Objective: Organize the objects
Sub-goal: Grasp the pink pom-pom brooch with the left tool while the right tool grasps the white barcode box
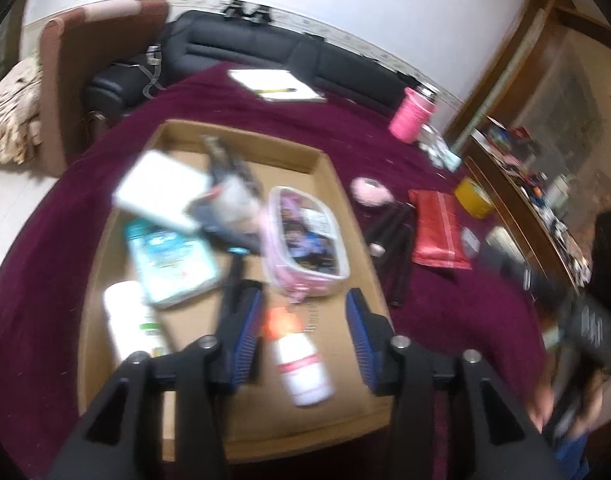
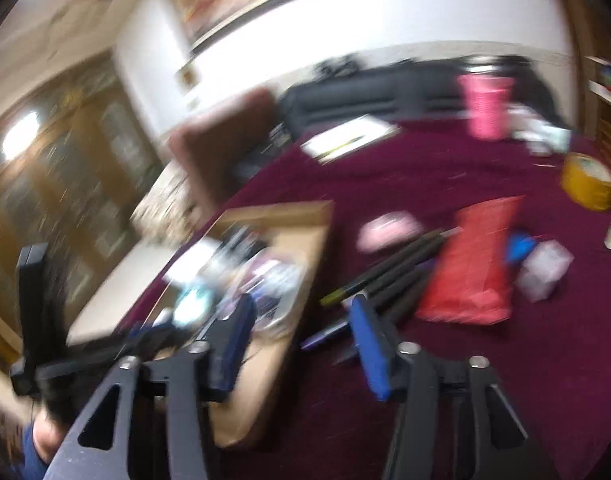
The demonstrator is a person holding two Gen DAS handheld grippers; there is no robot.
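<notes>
Both grippers, left (image 1: 305, 312) & right (image 2: 301, 320), jaws open, empty; bottle (image 1: 301, 364) dropped in box (image 1: 345, 200); next: pouch (image 2: 477, 264) at 1 o'clock

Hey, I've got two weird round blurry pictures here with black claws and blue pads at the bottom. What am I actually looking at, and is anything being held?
There is no robot arm here. A person holds a two-finger grabbing tool in each hand, and each tool carries a wide-angle camera that looks along its fingers. One picture comes from the left gripper, the other from the right gripper; the blue parts are the finger pads.

Below them is a table under a dark red cloth. On it sits a shallow cardboard tray holding a pink clear pouch, a white bottle with an orange cap, another white bottle and a teal packet. Beside the tray lie black sticks, a red packet and a yellow tape roll.

Both grippers are open and hold nothing.
</notes>
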